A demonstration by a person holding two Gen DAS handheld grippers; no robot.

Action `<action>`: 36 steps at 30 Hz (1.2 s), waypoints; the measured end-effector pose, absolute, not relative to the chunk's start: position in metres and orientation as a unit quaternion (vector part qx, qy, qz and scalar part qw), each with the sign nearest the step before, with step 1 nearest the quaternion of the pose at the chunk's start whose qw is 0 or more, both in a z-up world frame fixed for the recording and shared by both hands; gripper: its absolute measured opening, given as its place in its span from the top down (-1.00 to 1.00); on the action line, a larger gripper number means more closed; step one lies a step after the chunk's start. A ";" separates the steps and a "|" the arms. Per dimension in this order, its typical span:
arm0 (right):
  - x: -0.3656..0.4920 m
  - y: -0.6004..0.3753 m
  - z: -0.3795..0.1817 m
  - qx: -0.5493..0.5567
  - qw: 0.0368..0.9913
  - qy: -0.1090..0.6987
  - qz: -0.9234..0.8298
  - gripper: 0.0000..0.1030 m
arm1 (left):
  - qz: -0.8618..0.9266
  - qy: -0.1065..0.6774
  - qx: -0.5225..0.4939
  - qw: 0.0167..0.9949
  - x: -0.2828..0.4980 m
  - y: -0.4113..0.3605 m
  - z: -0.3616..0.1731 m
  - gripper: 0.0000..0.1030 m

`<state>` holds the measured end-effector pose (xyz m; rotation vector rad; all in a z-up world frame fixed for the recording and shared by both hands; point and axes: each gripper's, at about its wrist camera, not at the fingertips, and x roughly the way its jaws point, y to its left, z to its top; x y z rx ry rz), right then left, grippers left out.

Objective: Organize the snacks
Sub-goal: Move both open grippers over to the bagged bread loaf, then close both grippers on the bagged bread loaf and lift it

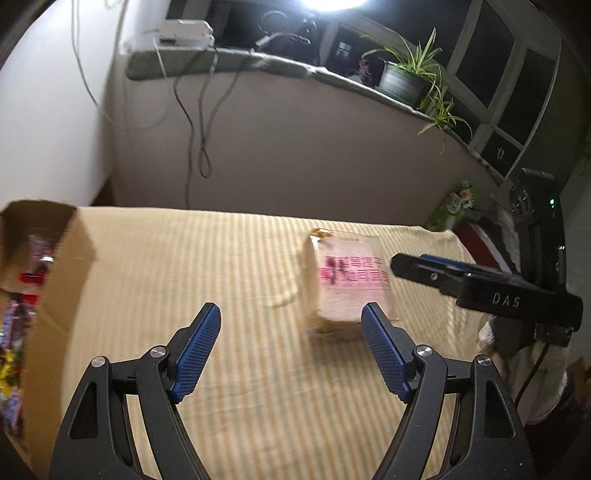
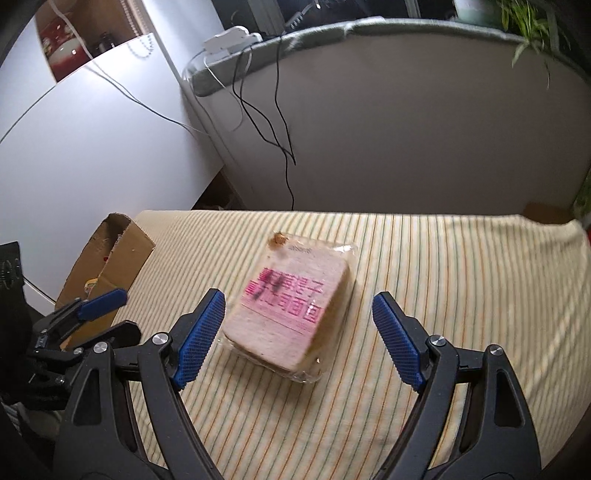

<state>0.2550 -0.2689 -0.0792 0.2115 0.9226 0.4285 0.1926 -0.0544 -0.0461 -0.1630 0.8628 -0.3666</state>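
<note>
A clear bag of sliced bread with pink print (image 1: 343, 280) (image 2: 291, 310) lies flat on the striped cloth (image 1: 221, 258) (image 2: 443, 277). A brown cardboard box (image 1: 55, 266) (image 2: 110, 266) with colourful snack packs inside stands at the left. My left gripper (image 1: 291, 343) is open and empty, near the bread, which lies ahead and to its right. My right gripper (image 2: 299, 328) is open and empty, its fingers on either side of the bread's near end, apart from it. The right gripper also shows in the left wrist view (image 1: 424, 273), just right of the bread.
A windowsill (image 1: 332, 77) with a potted plant (image 1: 402, 77), a white device (image 1: 184, 33) and hanging cables (image 2: 273, 122) runs behind the table. A green snack bag (image 1: 454, 206) and a red item (image 1: 480, 243) sit off the table's right edge.
</note>
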 end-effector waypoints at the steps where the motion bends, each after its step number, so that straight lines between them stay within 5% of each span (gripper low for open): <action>1: 0.256 -0.270 -0.083 0.106 0.864 0.446 0.208 -0.64 | -0.182 0.420 -0.083 0.885 0.196 -0.058 -0.048 -0.49; 7: 0.262 -0.271 -0.097 0.130 0.846 0.463 0.229 -0.61 | -0.207 0.442 -0.099 0.867 0.208 -0.070 -0.061 -0.35; 18: 0.276 -0.276 -0.119 0.173 0.812 0.499 0.249 -0.13 | -0.240 0.479 -0.121 0.836 0.228 -0.090 -0.083 0.04; 36: 0.282 -0.271 -0.121 0.166 0.809 0.506 0.251 0.19 | -0.245 0.480 -0.099 0.836 0.233 -0.108 -0.088 0.06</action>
